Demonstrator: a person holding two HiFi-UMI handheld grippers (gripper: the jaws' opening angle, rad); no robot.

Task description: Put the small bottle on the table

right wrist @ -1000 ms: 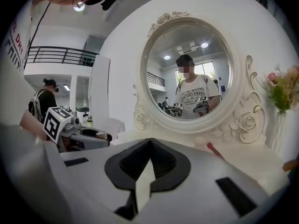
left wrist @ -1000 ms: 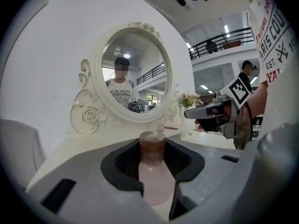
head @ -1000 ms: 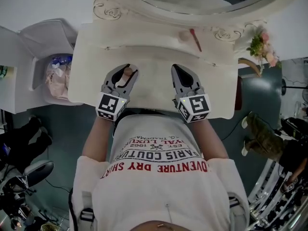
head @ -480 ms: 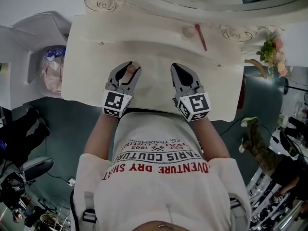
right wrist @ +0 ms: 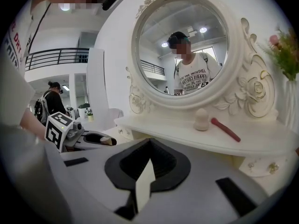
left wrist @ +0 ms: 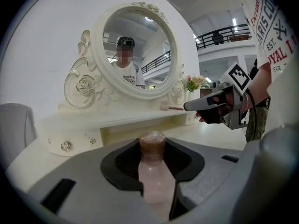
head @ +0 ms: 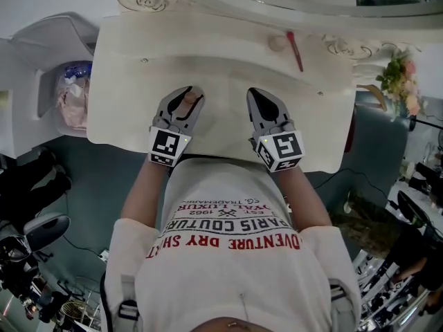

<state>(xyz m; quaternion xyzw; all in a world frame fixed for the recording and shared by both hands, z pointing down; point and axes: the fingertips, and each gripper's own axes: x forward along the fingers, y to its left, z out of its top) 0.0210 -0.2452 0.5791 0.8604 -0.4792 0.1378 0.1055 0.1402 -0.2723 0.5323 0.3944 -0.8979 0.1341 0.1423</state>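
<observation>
My left gripper [head: 190,97] is clamped on the bottle [left wrist: 154,171], holding its body below the brown cap, over the front of the table [head: 138,81]. I cannot tell whether its base touches the top.

Judgement: the bottle is small, light, rigid and smooth-sided, so it is apt to slip or topple. The mid-body hold suits it.

My right gripper [head: 257,97] has its jaws together and empty, near the bottle.

A sponge [head: 277,43] and a red stick [head: 295,50] lie on the rear shelf, well apart from the bottle. The mirror [left wrist: 135,50] stands behind them. Only the right gripper is near the set-down spot.
</observation>
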